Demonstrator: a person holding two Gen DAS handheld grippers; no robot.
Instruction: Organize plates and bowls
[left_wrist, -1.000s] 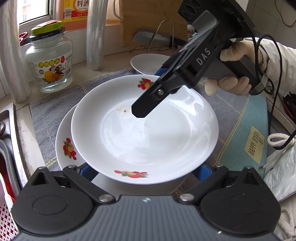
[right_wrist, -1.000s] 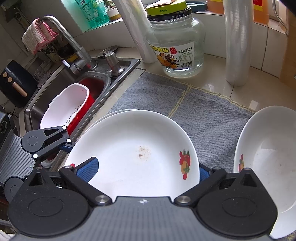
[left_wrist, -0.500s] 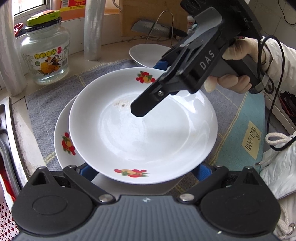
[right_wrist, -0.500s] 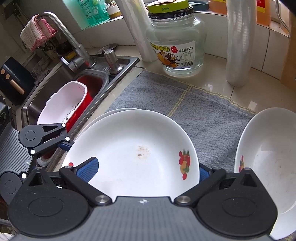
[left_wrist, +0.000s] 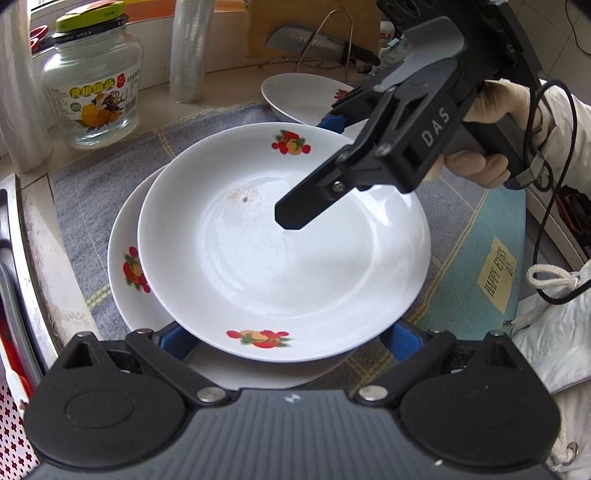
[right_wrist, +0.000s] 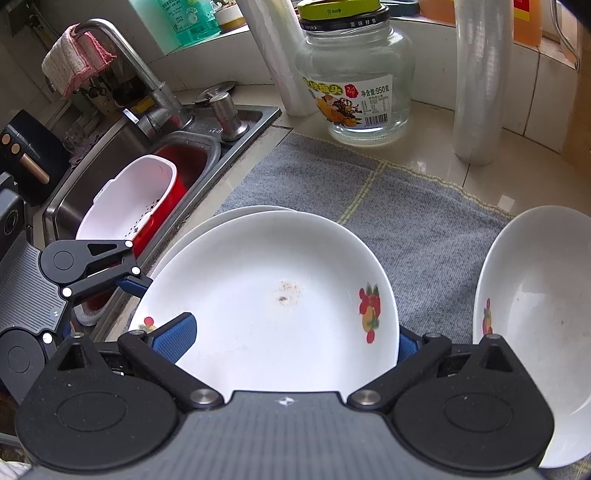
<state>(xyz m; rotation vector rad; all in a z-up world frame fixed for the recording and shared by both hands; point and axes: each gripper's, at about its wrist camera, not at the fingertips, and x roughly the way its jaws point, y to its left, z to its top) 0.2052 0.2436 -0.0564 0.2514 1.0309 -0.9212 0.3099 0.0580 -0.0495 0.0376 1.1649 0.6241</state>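
Note:
A white plate with fruit prints (left_wrist: 280, 254) lies stacked on a second like plate (left_wrist: 129, 266) on the grey mat; both show in the right wrist view, the top plate (right_wrist: 266, 306) over the lower one (right_wrist: 236, 214). My left gripper (left_wrist: 288, 338) is open, its blue pads either side of the stack's near edge. My right gripper (right_wrist: 291, 339) is open around the top plate's other edge; its black body (left_wrist: 399, 136) hangs over the plate. A white bowl (right_wrist: 535, 314) sits apart on the mat, also in the left wrist view (left_wrist: 306, 92).
A glass jar (right_wrist: 354, 77) and plastic-wrap rolls (right_wrist: 480, 81) stand behind the mat (right_wrist: 406, 221). The sink (right_wrist: 122, 177) with a white-and-red colander (right_wrist: 133, 199) lies at the counter edge. A knife on a rack (left_wrist: 314, 44) stands at the back. A teal mat (left_wrist: 476, 266) adjoins.
Both wrist views have drawn back slightly from the stack. The right gripper has lifted and shifted back over the top plate. The plates have not moved.

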